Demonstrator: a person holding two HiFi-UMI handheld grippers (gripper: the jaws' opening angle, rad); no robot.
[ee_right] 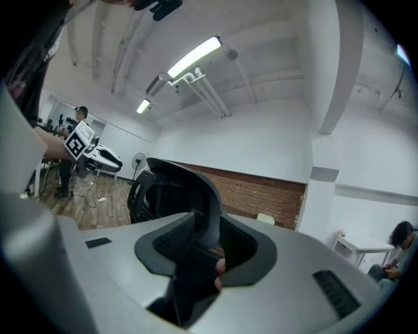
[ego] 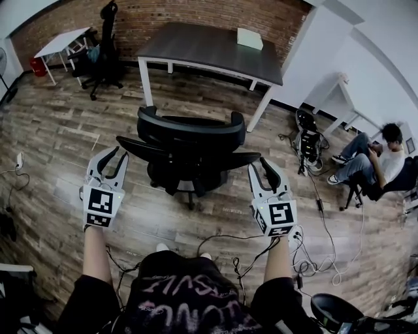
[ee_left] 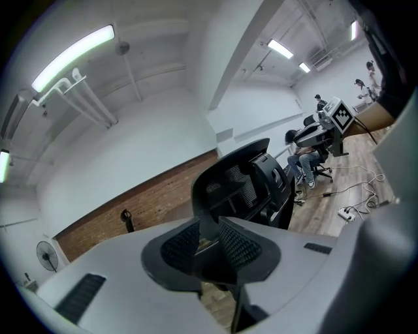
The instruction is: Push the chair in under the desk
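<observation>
Jaws of our left gripper (ego: pixel 115 160) and right gripper (ego: pixel 260 171) stand narrowly apart. We see one dark-topped, white-legged desk (ego: pixel 209 49) by the brick wall (ego: pixel 196 13), one black mesh office chair (ego: pixel 189 140) standing clear of it, its two armrests (ego: pixel 134 147) lying loose between our jaws.

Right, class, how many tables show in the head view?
3: dark desk at centre back, white table back left, second white table at right. Others may be hidden.
</observation>
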